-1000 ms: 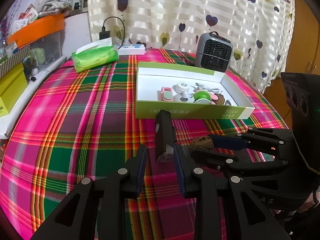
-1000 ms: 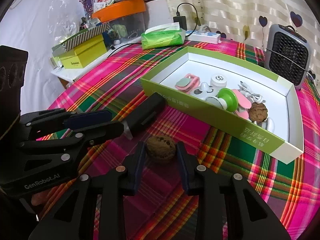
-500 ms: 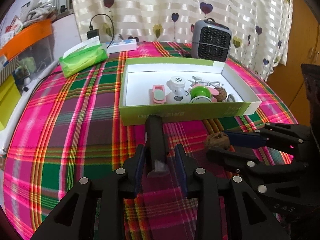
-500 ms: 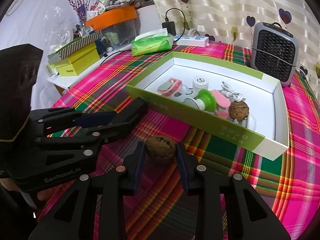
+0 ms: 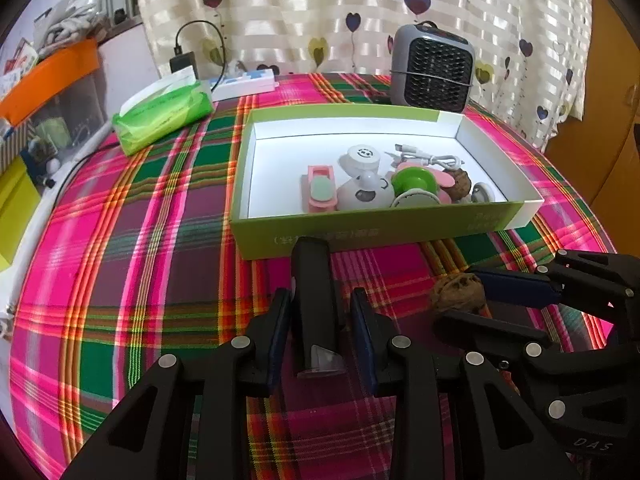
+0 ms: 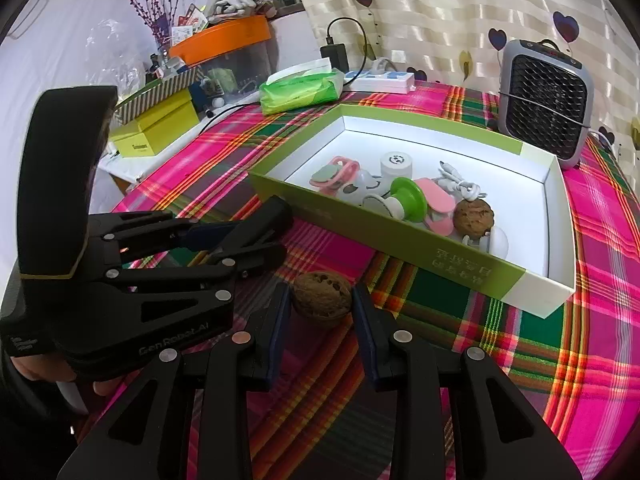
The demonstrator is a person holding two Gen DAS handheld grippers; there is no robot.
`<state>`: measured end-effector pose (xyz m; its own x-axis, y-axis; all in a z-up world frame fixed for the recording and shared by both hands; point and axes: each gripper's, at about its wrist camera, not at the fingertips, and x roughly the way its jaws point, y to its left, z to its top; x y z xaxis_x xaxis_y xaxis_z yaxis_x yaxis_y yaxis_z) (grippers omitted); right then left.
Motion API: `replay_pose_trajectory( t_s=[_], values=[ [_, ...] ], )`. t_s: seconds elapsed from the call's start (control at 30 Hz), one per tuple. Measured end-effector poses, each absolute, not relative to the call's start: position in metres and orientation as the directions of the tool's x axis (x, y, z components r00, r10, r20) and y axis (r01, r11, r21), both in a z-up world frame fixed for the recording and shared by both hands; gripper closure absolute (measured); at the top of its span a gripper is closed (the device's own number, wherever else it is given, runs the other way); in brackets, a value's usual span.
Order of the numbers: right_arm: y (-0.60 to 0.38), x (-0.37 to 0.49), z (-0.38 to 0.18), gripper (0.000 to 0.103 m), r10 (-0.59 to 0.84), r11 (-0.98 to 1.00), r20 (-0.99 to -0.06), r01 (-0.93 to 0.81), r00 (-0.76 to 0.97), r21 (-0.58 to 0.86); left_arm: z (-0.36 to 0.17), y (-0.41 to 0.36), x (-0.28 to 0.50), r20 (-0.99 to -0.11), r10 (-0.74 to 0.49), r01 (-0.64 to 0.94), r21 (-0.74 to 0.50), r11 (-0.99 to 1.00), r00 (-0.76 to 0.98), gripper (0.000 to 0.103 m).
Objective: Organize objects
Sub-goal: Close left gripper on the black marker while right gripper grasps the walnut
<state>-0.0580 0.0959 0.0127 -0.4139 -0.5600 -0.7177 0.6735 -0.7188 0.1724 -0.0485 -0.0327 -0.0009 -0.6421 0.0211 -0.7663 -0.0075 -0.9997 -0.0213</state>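
A desk point(image 5: 120, 264) draped in pink-and-green plaid stands before a heart-print curtain point(image 5: 360, 12), with a small grey heater point(image 5: 434, 70) and a green tissue pack point(image 5: 164, 114) along its far edge. An open green box point(image 5: 360, 228) of small gadgets and a walnut sits mid-desk. Just before its near wall, the left gripper point(image 5: 320, 320), jaws open with gaps, straddles a black oblong device point(image 5: 314, 300) lying on the cloth. Beside it, the right gripper point(image 6: 320, 320) clamps a brown, wrinkled walnut point(image 6: 321, 294).
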Motion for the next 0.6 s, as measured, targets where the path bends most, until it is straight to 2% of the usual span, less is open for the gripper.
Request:
replay_pose_trajectory(
  t_s=[0.2,0.33,0.6],
  values=[
    [0.096,-0.058,0.013,0.07,-0.557,-0.723,-0.718,0.67,-0.418,0.171,-0.001,-0.033,-0.049,-0.766,0.025,-0.006,-0.028,-1.0,-0.642,0.075],
    [0.097,-0.059,0.012,0.07,-0.558,-0.724,-0.717,0.667,-0.418,0.174,-0.001,-0.036,-0.049,-0.764,0.02,0.008,-0.033,-0.999,-0.645,0.081],
    [0.1,-0.058,0.015,0.07,-0.567,-0.723,-0.702,0.668,-0.43,0.175,0.001,-0.035,-0.039,-0.753,0.041,0.004,-0.057,-0.998,-0.657,0.081]
  ],
)
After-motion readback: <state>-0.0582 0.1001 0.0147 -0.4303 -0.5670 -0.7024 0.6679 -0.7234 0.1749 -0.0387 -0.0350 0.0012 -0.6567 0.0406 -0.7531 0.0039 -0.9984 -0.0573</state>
